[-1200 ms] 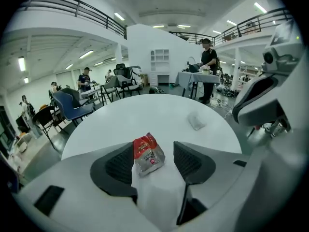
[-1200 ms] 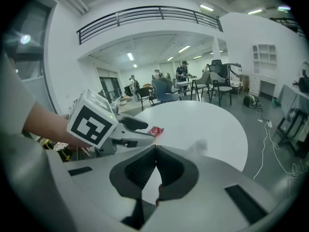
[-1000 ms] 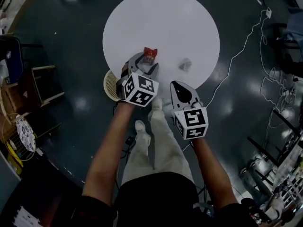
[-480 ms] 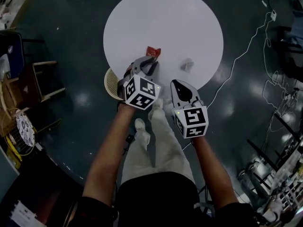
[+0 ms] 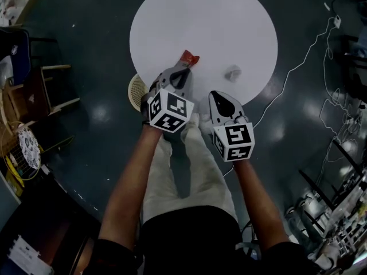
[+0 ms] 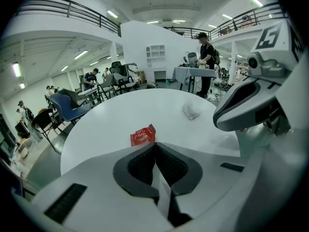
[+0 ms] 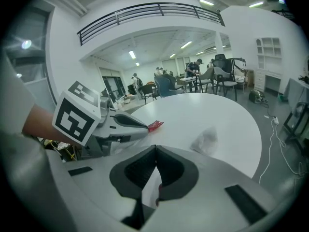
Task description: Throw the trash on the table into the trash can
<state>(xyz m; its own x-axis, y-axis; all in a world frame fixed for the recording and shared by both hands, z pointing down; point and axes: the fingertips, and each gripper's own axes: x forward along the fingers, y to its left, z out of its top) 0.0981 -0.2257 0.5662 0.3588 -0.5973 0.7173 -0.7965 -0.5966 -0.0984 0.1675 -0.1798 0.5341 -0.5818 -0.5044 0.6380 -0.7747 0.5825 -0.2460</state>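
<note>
While its jaws had just been closing, the left claw (image 6: pixel 155 145) stood with its tips together on the near corner of the wrapper (image 6: pixel 143 137), pinching it near the front edge of the table (image 5: pixel 200 16). The right claw (image 7: pixel 154 149) hung just beside it on the right. Its jaws were pressed together with nothing between them, and it touched neither piece of trash.

That made two claws and two bits of trash: one wrapper and one wad (image 5: pixel 233 72). The wrapper was small, red, shiny and crinkled, with pale print on its face. It stuck out beyond the left claw's tips toward the table's middle. The wad was white crumpled paper, lying alone to the wrapper's right, ahead of the right claw.

One round white table bore both. One bin (image 5: pixel 136 89), a pale mesh basket, stood on the dark floor at the table's near left edge, partly hidden by the left claw.
</note>
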